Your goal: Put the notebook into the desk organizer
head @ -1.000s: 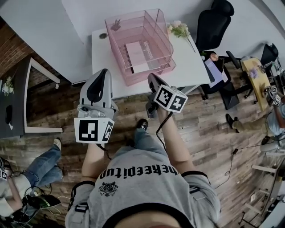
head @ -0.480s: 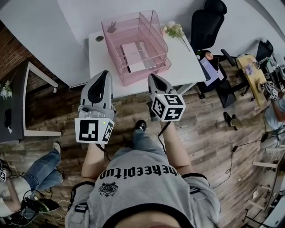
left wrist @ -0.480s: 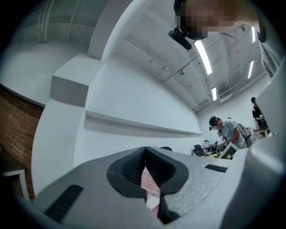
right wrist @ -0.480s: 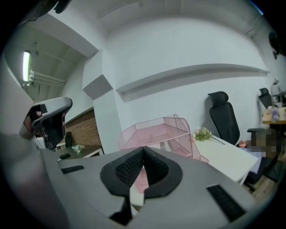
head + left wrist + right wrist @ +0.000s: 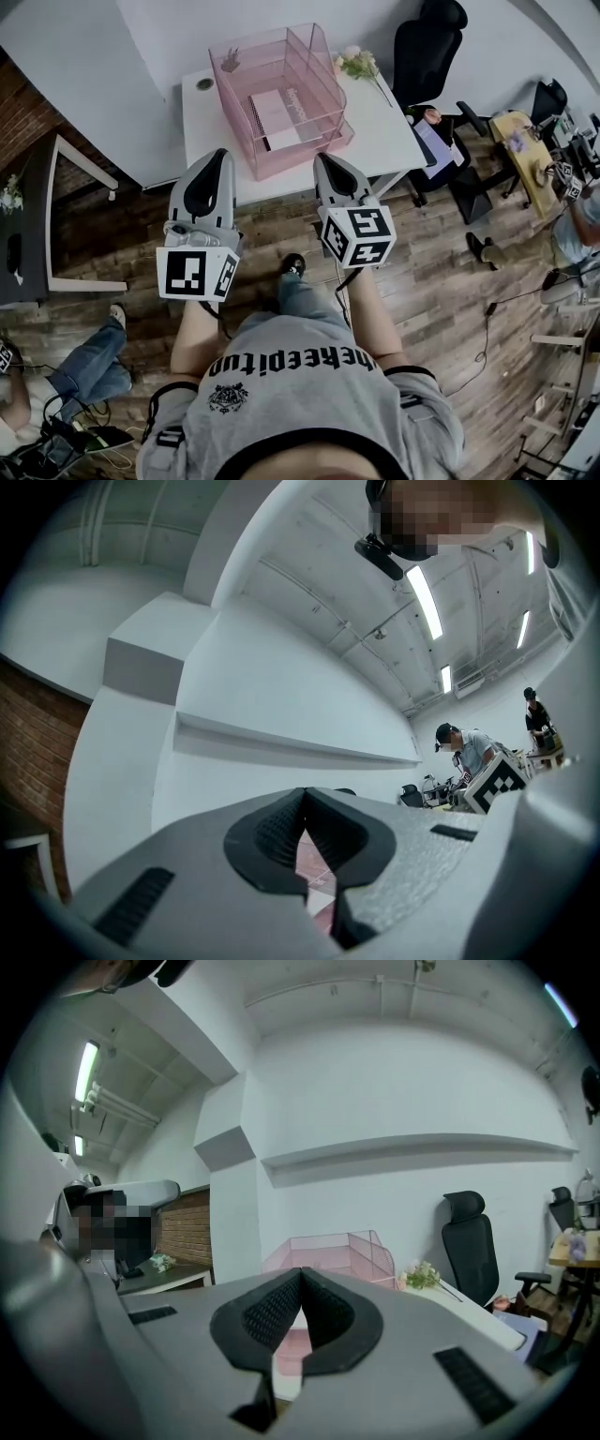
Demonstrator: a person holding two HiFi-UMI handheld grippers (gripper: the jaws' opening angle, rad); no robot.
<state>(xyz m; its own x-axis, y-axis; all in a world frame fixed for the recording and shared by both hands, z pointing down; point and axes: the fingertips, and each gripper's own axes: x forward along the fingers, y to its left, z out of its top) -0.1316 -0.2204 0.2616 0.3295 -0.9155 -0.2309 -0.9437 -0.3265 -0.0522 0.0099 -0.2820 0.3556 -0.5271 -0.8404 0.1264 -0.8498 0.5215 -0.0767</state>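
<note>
The notebook (image 5: 278, 114), white with a dark spiral edge, lies flat inside the pink wire-mesh desk organizer (image 5: 310, 58) on the white table (image 5: 384, 127). My left gripper (image 5: 218, 154) is shut and holds nothing, hovering over the floor just short of the table's near edge. My right gripper (image 5: 323, 159) is shut and also bare, level with it at the same edge. In the left gripper view the left gripper (image 5: 302, 795) points upward at wall and ceiling. In the right gripper view the right gripper (image 5: 300, 1272) faces the organizer (image 5: 328, 1249).
A flower sprig (image 5: 358, 64) lies on the table's far right corner, with a black office chair (image 5: 427, 47) behind it. A dark desk (image 5: 37, 216) stands to the left. People sit at the left and right edges over a wooden floor.
Both grippers stayed shut and bare. The right gripper's marker cube turned and drifted slightly right; the left barely moved. The table and organizer shifted a little left in the view.
</note>
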